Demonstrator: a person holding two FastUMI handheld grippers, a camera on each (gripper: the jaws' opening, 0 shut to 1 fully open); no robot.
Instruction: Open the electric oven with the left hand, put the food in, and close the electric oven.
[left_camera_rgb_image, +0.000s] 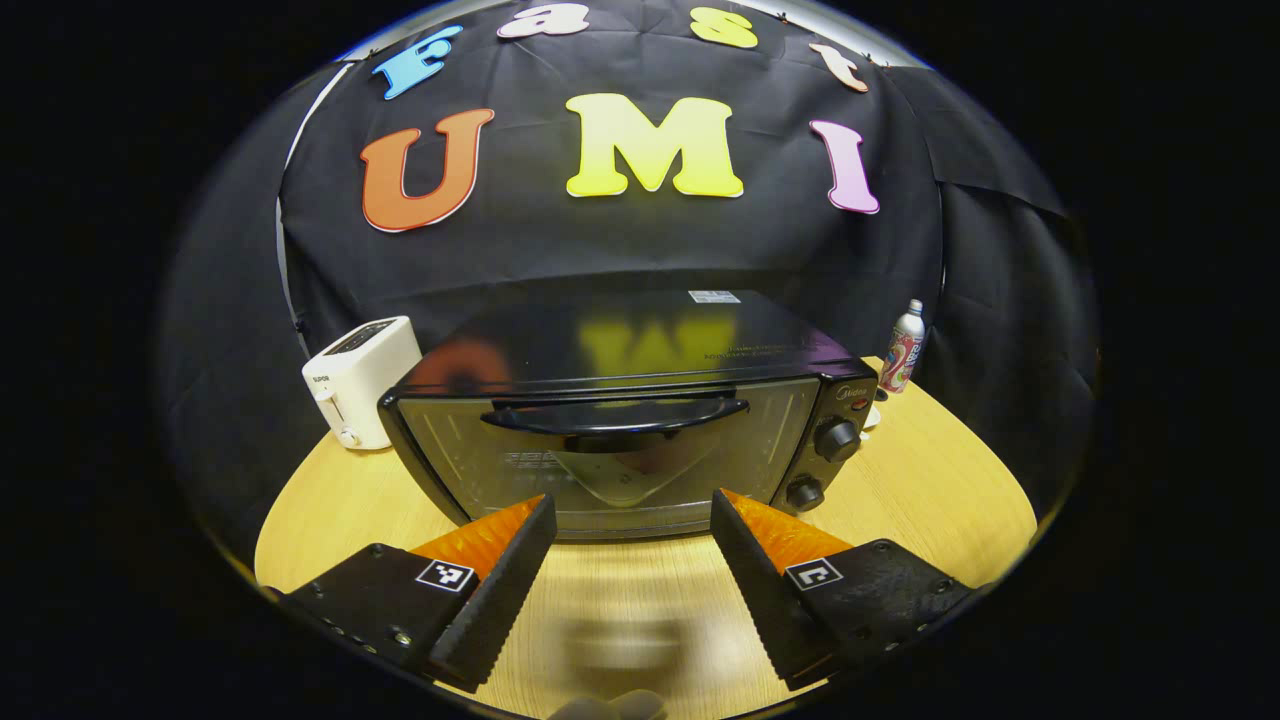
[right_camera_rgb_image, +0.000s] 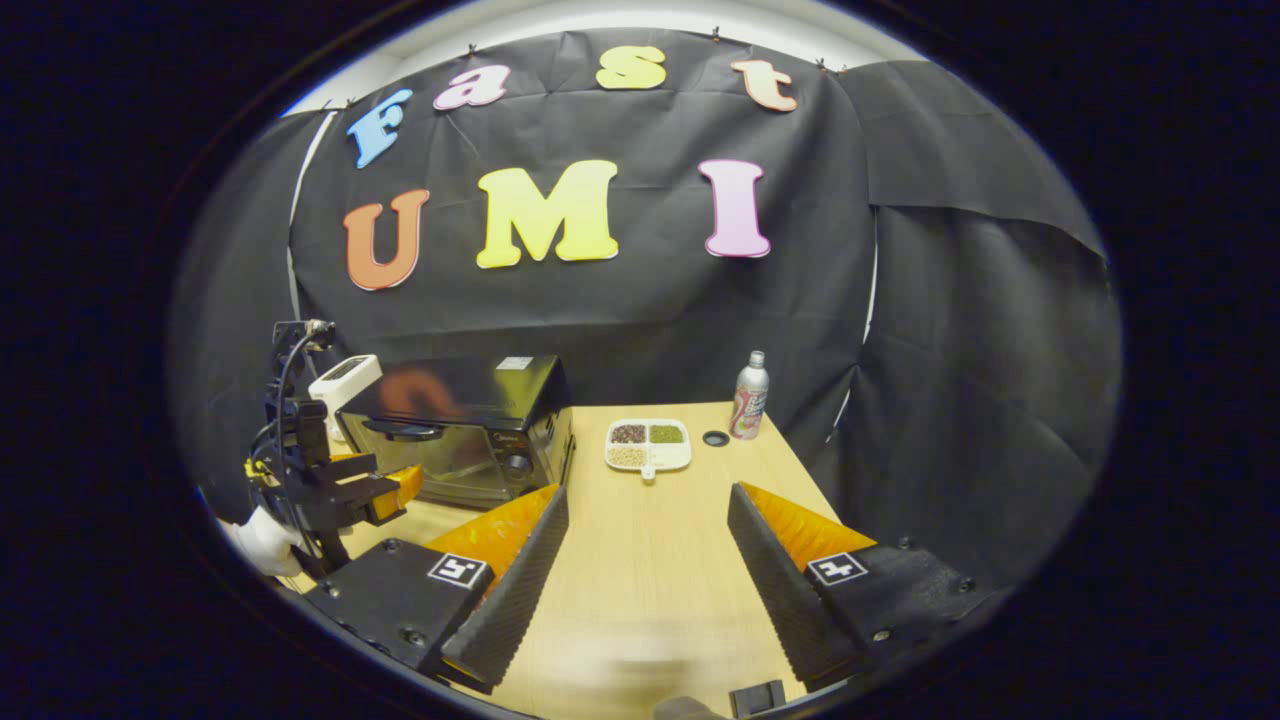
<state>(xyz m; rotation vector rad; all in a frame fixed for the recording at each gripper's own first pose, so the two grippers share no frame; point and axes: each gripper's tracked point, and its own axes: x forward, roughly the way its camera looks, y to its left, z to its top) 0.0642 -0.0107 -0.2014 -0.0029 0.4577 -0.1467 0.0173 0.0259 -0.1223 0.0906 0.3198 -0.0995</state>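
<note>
Dim booth, bright overhead light, glare on oven top (left_camera_rgb_image: 640, 340), fisheye-bent edges, near table (right_camera_rgb_image: 650, 560) perhaps slightly blurred

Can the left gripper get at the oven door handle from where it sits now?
Probably yes. The left gripper faces the closed oven head-on, jaws open, with the handle just above and ahead. Nothing stands between them.

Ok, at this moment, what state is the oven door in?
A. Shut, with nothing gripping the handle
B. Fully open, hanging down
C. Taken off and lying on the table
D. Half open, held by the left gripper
A: the oven door sits flush and shut, and the open left gripper hangs short of the handle, not touching it.
</note>
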